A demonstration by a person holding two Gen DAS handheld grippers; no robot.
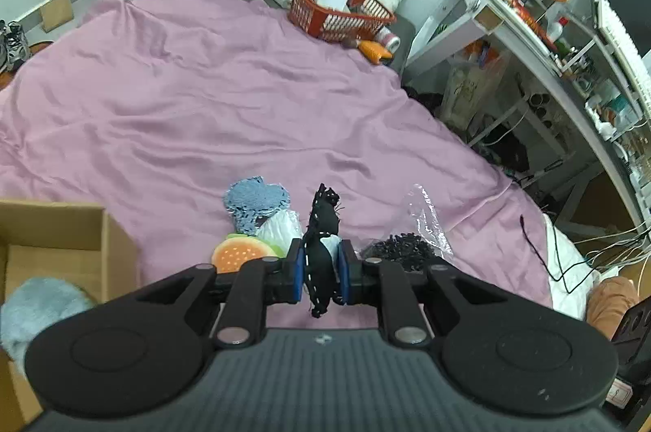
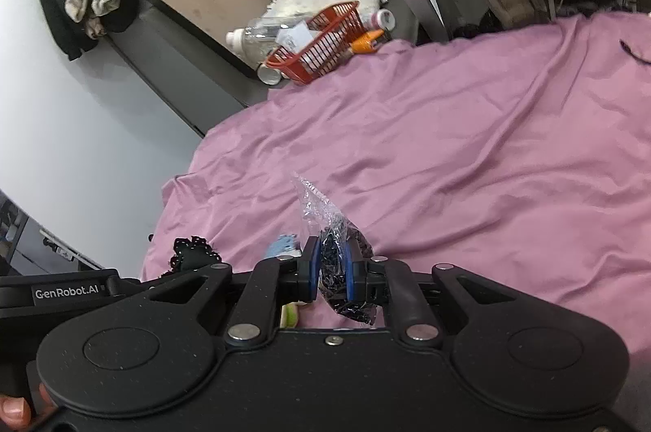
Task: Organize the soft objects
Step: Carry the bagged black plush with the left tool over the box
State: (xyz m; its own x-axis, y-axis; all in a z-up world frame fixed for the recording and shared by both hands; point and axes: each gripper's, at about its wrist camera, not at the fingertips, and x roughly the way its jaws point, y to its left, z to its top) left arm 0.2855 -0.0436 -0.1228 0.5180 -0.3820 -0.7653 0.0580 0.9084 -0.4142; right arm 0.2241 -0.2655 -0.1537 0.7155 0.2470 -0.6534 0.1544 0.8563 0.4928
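Left fingers (image 1: 303,261) pinching black cloth (image 1: 322,228), cardboard box (image 1: 61,240) alongside

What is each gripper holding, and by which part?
Left gripper: black stitched cloth piece, pinched at its lower half. Right gripper: clear plastic bag of black bits, gripped mid-bag.

Even indoor light, fisheye-bent edges, slight blur.

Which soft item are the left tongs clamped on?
The black fabric piece with white stitching, pinched between the left tongs; the blue sequin heart and orange burger plush lie loose on the sheet.
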